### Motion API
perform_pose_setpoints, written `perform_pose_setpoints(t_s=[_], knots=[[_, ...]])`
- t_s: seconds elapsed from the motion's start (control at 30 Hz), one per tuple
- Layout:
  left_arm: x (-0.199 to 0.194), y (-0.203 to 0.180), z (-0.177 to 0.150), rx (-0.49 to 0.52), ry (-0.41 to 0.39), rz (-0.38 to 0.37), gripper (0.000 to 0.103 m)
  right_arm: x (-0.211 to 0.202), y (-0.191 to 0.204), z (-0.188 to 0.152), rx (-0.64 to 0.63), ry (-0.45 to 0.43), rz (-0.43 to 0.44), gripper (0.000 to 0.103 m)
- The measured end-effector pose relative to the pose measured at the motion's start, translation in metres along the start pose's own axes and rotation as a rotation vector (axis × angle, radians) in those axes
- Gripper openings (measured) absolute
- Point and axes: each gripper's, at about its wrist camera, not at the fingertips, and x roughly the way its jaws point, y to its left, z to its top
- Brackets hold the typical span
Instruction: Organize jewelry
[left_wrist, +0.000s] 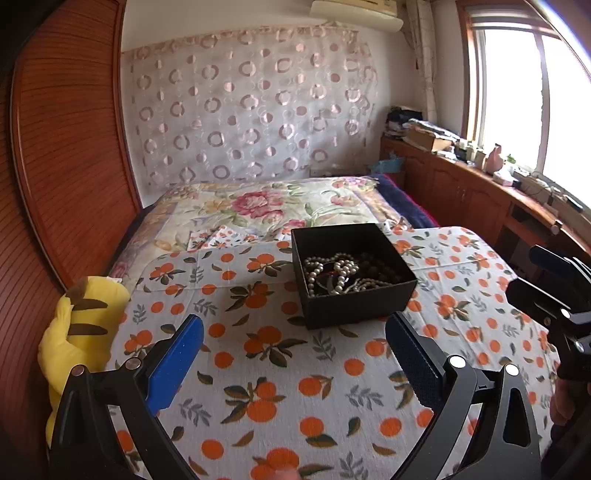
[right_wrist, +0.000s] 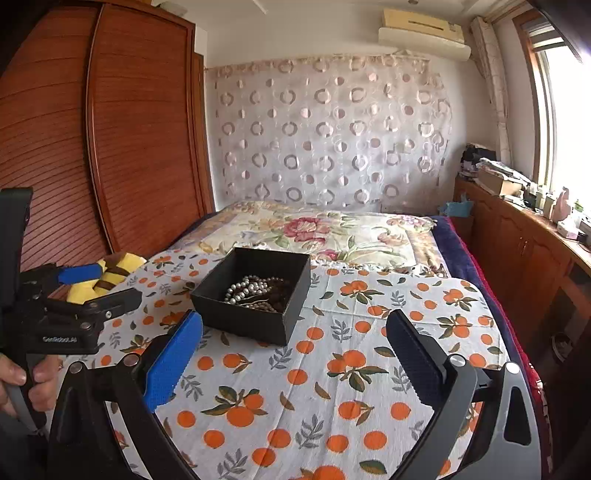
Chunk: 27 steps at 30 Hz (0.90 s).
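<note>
A black open box (left_wrist: 360, 302) stands on a table covered with an orange-print cloth (left_wrist: 280, 369). Pearl strands (left_wrist: 332, 271) and dark beads (left_wrist: 380, 267) lie tangled inside it. It also shows in the right wrist view (right_wrist: 243, 314), with pearls (right_wrist: 245, 290) inside. My left gripper (left_wrist: 293, 330) is open and empty, just short of the box's near wall. My right gripper (right_wrist: 293, 326) is open and empty, close to the box's near right corner. The right gripper shows at the right edge of the left wrist view (left_wrist: 554, 291); the left one at the left of the right wrist view (right_wrist: 107, 284).
A yellow plush toy (left_wrist: 79, 332) lies at the table's left edge. Behind the table is a bed with a floral cover (left_wrist: 266, 210). A wooden wardrobe (right_wrist: 110, 147) stands on the left, and a low wooden cabinet (left_wrist: 480, 192) under the window on the right.
</note>
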Motion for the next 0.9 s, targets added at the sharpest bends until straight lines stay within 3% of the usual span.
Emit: perform_pose_setpoints(t_s=[0.33,0.9], knots=[[-0.023,0.004,-0.005,-0.01,-0.033,0.012,0.095,-0.005,-0.005,-0.002,0.042,-0.006,-0.023,0.1],[-0.029,0.002,-0.005,-0.015,-0.042,0.008,0.095,-0.008,-0.01,-0.005,0.058,-0.014,-0.029,0.1]])
